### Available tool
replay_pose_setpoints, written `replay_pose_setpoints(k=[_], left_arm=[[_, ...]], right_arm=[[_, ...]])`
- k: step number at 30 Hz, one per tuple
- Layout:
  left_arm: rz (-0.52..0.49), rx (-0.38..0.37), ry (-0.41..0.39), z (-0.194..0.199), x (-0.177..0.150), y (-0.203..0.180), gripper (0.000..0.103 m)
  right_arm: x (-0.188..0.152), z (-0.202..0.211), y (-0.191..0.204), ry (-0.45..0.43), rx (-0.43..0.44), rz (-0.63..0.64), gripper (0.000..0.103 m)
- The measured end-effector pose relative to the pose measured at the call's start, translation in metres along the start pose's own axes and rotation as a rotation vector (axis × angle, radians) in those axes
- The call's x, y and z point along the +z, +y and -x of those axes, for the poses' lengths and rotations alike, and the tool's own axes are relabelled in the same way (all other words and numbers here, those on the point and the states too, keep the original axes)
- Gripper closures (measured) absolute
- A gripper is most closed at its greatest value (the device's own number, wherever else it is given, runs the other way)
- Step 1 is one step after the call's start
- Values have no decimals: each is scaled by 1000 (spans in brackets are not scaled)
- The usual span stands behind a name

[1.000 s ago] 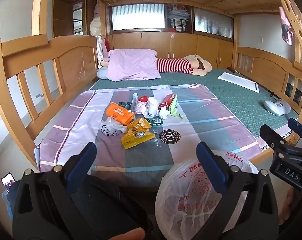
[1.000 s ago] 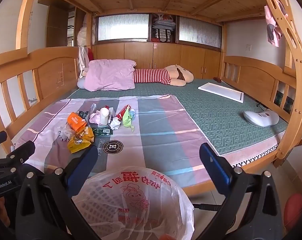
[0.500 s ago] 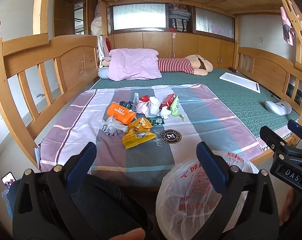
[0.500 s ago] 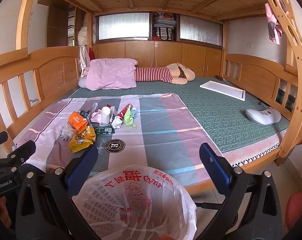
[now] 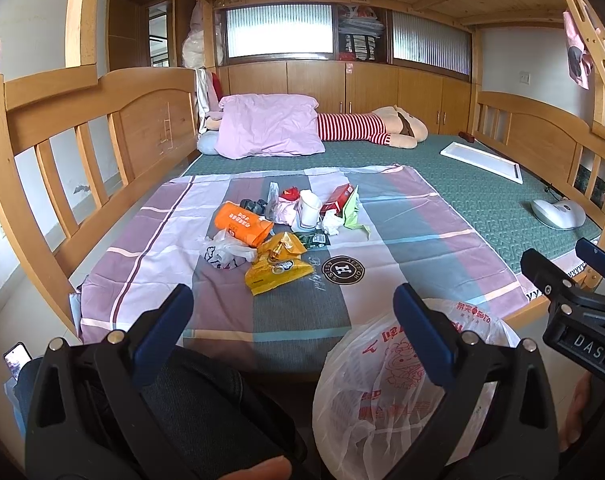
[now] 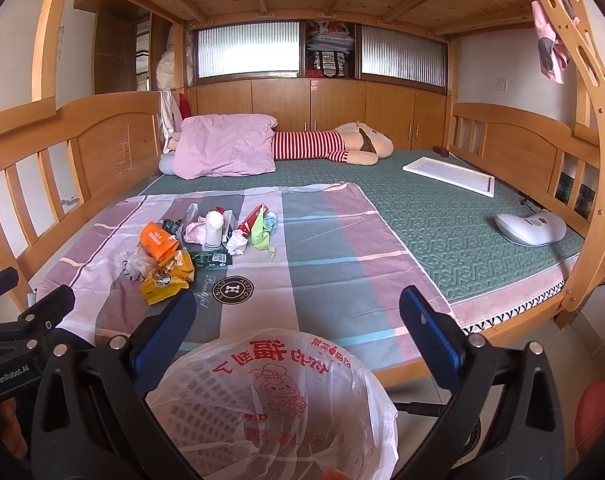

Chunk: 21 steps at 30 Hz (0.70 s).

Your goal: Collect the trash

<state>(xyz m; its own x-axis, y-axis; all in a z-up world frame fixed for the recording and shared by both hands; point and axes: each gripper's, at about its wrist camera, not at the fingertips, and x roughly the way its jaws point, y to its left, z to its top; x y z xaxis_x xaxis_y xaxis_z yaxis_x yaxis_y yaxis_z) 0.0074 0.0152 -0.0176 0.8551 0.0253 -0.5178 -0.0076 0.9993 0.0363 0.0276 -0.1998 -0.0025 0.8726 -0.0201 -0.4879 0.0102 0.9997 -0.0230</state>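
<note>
Step in hand: none of the trash has been lifted; collection appears about to begin. Both tools hang off the near edge of the bed [image 6: 502, 322], apart from the pile.

Left gripper [image 5: 292, 312]: jaws wide, nothing between them. Right gripper [image 6: 296, 314]: jaws wide, likewise empty.

The receptacle, a white lattice basket lined with a thin translucent plastic bag [image 6: 270, 392] printed in red, stands on the floor just beside the bed's near edge, below the right gripper.

The trash lies clustered on a smooth striped sheet [image 5: 402, 240], toward its left side and well back from the near edge. It comprises:
- a crinkled yellow snack wrapper [image 5: 274, 268], nearest the near edge;
- an orange packet [image 5: 242, 222], puffed and glossy;
- a limp white plastic bag [image 5: 226, 250];
- a white paper cup [image 5: 308, 210], upright;
- crumpled tissue [image 5: 332, 224];
- a red carton [image 5: 336, 200] and a green wrapper [image 5: 352, 212] touching it.

Judgement: the next move calls for a forward reach over the sheet to the yellow wrapper, pinching a raised fold, since thin film may slip.
</note>
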Motion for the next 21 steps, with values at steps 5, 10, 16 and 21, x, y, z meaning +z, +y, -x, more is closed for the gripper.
replay_pose_setpoints(k=[5, 10, 16, 21], left_arm=[[-1, 1, 7, -1, -4, 0, 3], [-1, 1, 10, -2, -4, -1, 3], [-1, 2, 15, -4, -4, -2, 3], [-1, 1, 15, -4, -4, -2, 4]], right_arm=[[0, -2, 0, 5, 6, -1, 3], [0, -3, 0, 10, 11, 0, 3], [1, -3, 1, 14, 14, -2, 3], [1, -4, 2, 15, 15, -2, 3]])
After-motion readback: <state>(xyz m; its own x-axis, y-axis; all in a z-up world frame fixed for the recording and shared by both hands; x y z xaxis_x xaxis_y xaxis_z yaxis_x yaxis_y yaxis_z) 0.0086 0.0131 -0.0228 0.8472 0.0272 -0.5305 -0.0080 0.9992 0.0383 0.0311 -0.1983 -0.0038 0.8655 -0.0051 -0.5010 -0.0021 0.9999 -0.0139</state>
